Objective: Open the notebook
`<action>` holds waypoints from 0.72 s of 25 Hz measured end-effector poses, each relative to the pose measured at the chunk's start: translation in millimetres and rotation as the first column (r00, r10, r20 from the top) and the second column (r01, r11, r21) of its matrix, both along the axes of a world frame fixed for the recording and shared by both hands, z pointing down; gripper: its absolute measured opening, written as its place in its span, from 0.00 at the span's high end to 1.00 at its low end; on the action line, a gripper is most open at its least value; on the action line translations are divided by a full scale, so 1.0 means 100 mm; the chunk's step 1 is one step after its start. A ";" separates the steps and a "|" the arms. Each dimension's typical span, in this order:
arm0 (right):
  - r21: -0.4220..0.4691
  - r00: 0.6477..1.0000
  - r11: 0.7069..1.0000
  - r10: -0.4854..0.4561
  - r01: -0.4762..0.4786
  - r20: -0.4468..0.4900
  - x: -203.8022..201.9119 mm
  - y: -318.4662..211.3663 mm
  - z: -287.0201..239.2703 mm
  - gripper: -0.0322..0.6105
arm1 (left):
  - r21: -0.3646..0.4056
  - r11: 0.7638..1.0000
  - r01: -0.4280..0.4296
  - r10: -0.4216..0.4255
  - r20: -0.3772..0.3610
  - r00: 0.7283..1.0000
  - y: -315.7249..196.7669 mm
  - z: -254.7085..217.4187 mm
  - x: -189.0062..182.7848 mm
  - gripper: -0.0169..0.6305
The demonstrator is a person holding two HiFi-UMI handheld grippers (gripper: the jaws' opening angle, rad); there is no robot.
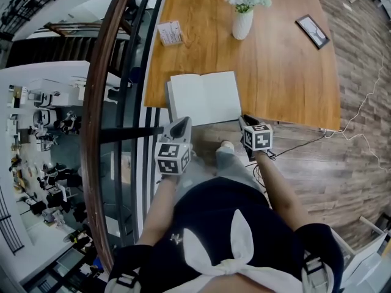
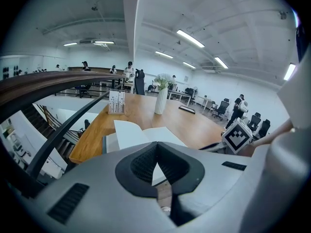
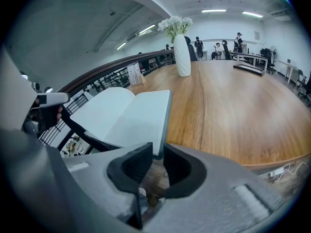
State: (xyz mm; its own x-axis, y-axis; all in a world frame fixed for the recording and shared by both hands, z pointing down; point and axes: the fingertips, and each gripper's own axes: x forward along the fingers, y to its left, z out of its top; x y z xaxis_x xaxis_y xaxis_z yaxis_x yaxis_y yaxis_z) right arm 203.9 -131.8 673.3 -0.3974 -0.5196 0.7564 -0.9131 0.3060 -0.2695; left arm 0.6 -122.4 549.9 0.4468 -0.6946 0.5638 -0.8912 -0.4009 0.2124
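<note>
The notebook (image 1: 204,97) lies open with blank white pages up, at the near left edge of the wooden table (image 1: 281,72). In the right gripper view the notebook (image 3: 126,115) has its near right corner just ahead of my right gripper (image 3: 157,150). Its jaws stand a little apart and the pads do not press on the corner. In the head view the right gripper (image 1: 245,121) sits at the notebook's near right corner and the left gripper (image 1: 182,125) just off its near left corner. My left gripper (image 2: 156,145) has its tips together, empty, with the notebook (image 2: 146,135) beyond it.
A white vase of flowers (image 1: 243,17), a small card stand (image 1: 170,33) and a dark framed picture (image 1: 312,31) stand farther back on the table. A curved wooden handrail (image 1: 98,108) with a drop beyond runs along the left. A cable (image 1: 360,130) lies on the floor at the right.
</note>
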 end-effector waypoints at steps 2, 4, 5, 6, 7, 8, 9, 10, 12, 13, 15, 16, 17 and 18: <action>0.002 1.000 1.000 0.002 -0.002 0.021 0.00 0.00 -0.04 0.80 | 0.005 1.000 -0.007 0.007 -0.004 1.000 -0.02 -0.01 0.00 0.95; 0.009 0.999 1.000 0.007 -0.007 0.035 0.00 0.00 -0.12 0.78 | 0.010 1.000 -0.013 0.013 -0.007 1.000 -0.03 -0.03 0.00 0.95; 0.016 0.999 1.000 0.010 -0.011 0.038 0.00 0.00 -0.17 0.78 | 0.013 1.000 -0.015 0.015 -0.010 1.000 -0.03 -0.05 0.00 0.95; 0.025 0.999 1.000 0.013 -0.014 0.040 0.01 0.00 -0.22 0.78 | 0.015 1.000 -0.018 0.018 -0.012 1.000 -0.04 -0.06 0.00 0.95; 0.036 0.999 0.999 0.018 -0.019 0.041 0.01 0.00 -0.27 0.78 | 0.019 1.000 -0.021 0.022 -0.014 1.000 -0.04 -0.07 0.01 0.95; 0.049 0.999 0.998 0.024 -0.027 0.044 0.01 0.00 -0.32 0.78 | 0.023 0.999 -0.025 0.026 -0.016 1.000 -0.04 -0.09 0.01 0.95; 0.062 0.998 0.997 0.033 -0.036 0.050 0.01 0.00 -0.38 0.78 | 0.028 0.999 -0.030 0.030 -0.018 0.999 -0.04 -0.11 0.02 0.95; 0.075 0.997 0.996 0.042 -0.046 0.060 0.00 0.00 -0.44 0.78 | 0.036 0.999 -0.035 0.036 -0.021 0.999 -0.04 -0.13 0.03 0.95; 0.106 0.995 0.992 0.055 -0.063 0.082 -0.04 -0.01 -0.60 0.78 | 0.055 0.997 -0.046 0.047 -0.029 0.998 -0.05 -0.21 0.05 0.95; 0.127 0.994 0.989 0.058 -0.069 0.090 -0.06 -0.02 -0.69 0.79 | 0.065 0.997 -0.050 0.052 -0.033 0.998 -0.05 -0.26 0.06 0.95; 0.182 0.994 0.980 0.060 -0.076 0.094 -0.09 -0.02 -0.89 0.82 | 0.084 0.995 -0.057 0.061 -0.042 0.997 -0.05 -0.35 0.08 0.95; 0.212 0.994 0.974 0.060 -0.079 0.093 -0.10 -0.02 -0.99 0.86 | 0.092 0.994 -0.060 0.065 -0.047 0.997 -0.04 -0.40 0.09 0.95; 0.241 0.994 0.967 0.061 -0.081 0.092 -0.11 -0.01 -1.09 0.89 | 0.100 0.993 -0.063 0.069 -0.052 0.996 -0.03 -0.44 0.10 0.95; 0.267 0.994 0.960 0.061 -0.084 0.092 -0.12 0.00 -1.18 0.90 | 0.107 0.992 -0.065 0.072 -0.058 0.996 -0.02 -0.49 0.10 0.95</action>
